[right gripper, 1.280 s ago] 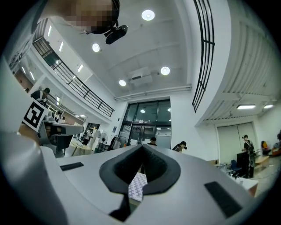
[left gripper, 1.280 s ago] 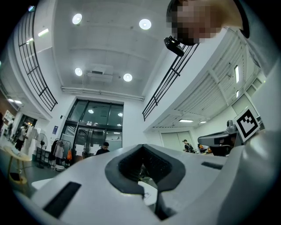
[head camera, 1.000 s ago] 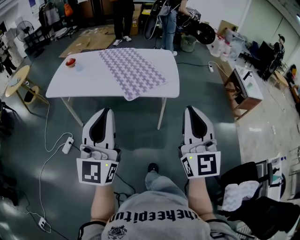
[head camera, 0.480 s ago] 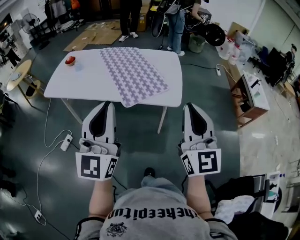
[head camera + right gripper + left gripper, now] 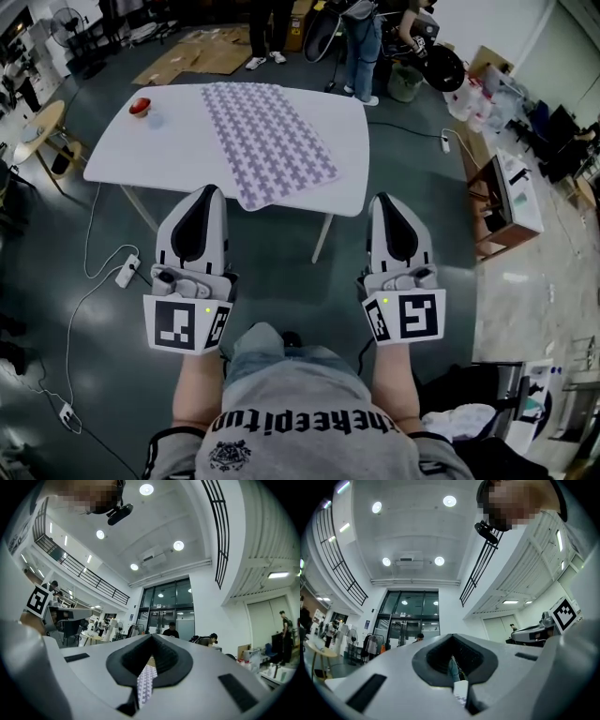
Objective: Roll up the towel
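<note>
Nearest: grey shirt (image 5: 300, 441) and both forearms, low in the head view.

Left claw (image 5: 209, 191): clenched, nothing in it. It is held over the floor (image 5: 272, 272) and pointed toward the bench (image 5: 169, 155), with its tip short of the near edge. In the left gripper view the left claw (image 5: 452, 637) shows both jaws pressed together with only a thin slit between them. It is tilted up at ceiling lights and glass doors.

Right claw (image 5: 385, 199): also clenched and empty. It runs parallel to the left one, well apart from it, and is also short of the bench. In the right gripper view the right claw (image 5: 151, 637) has its jaws together, and a strip of the patterned towel (image 5: 146, 682) shows far off through the slit.

Floor, left of the left claw: white power strip (image 5: 125, 275) with a cable trailing.

Bench: white, with rounded corners. The towel (image 5: 267, 141) has a purple-and-white pattern and lies flat and fully unrolled. It is set at a slant across the middle, with its near end at the bench's near edge. Neither claw touches it.

A small red object (image 5: 141, 105) sits at the far left corner of the bench, well apart from the towel.

Left of the bench: small round table (image 5: 37, 141).

Beyond the bench: cardboard (image 5: 202, 56) flat on the floor, and people (image 5: 361, 47) standing at the far side.
</note>
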`<state>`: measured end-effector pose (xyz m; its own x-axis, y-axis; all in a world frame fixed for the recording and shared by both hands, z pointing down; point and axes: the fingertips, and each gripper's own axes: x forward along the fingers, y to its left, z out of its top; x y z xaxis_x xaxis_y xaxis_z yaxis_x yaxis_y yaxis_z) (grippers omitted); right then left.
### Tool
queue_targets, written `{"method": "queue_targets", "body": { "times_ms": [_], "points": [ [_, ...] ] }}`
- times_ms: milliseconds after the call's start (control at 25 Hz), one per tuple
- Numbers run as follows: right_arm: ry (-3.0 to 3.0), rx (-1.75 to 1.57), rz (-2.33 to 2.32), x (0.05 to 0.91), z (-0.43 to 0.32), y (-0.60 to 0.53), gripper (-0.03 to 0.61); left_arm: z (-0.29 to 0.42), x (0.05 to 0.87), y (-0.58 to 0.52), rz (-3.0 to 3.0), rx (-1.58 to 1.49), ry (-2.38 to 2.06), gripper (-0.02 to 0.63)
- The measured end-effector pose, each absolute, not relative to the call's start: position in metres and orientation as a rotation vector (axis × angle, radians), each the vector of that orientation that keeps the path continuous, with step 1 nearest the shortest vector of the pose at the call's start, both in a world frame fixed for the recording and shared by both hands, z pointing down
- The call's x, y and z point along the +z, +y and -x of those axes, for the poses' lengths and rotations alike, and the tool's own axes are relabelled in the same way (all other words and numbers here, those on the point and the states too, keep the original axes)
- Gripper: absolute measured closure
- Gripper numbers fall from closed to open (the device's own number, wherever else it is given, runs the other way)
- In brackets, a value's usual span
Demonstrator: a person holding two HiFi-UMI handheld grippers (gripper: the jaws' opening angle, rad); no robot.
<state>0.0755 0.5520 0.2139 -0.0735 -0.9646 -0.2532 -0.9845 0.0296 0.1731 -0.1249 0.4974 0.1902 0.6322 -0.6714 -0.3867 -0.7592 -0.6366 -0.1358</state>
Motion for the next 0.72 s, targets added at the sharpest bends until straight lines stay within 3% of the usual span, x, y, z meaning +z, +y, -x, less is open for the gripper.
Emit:
{"method": "queue_targets", "body": {
  "times_ms": [720],
  "points": [
    [2.223,0.448,2.111,0.208,-0.124,0.433,0.595,0.071,0.181,0.377,2.579,0.434,1.142,0.609]
  ]
}}
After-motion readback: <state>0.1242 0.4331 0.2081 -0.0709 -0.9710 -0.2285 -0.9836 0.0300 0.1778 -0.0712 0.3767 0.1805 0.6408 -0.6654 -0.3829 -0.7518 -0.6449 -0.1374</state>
